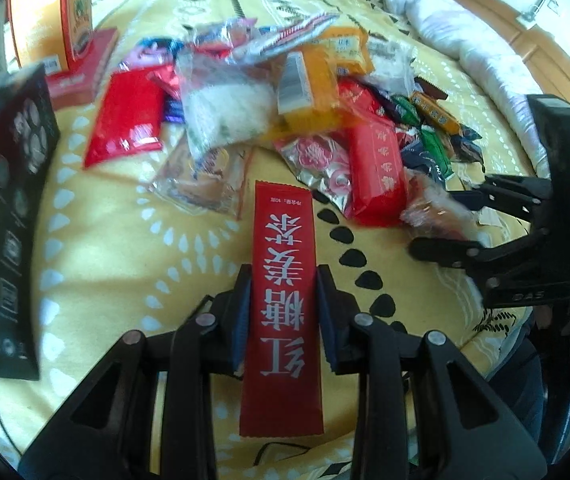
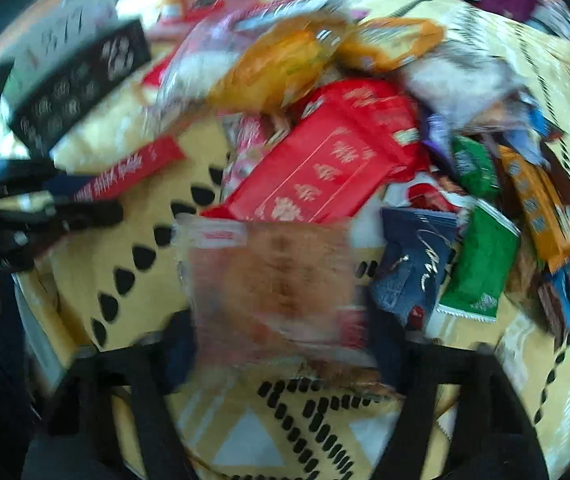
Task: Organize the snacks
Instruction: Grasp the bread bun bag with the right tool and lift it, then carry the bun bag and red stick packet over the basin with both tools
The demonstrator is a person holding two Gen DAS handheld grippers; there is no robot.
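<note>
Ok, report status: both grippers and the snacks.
Left gripper shut on red sachet. Right gripper shut on clear pastry pack. Snack pile unsorted ahead, nothing blocking.

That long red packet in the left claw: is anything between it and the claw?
No. The long red packet already sits directly between the left claw's blue pads, with nothing wedged between. The snack pile lies farther ahead, apart from it.

Bright daylight, right-wrist motion blur
</note>
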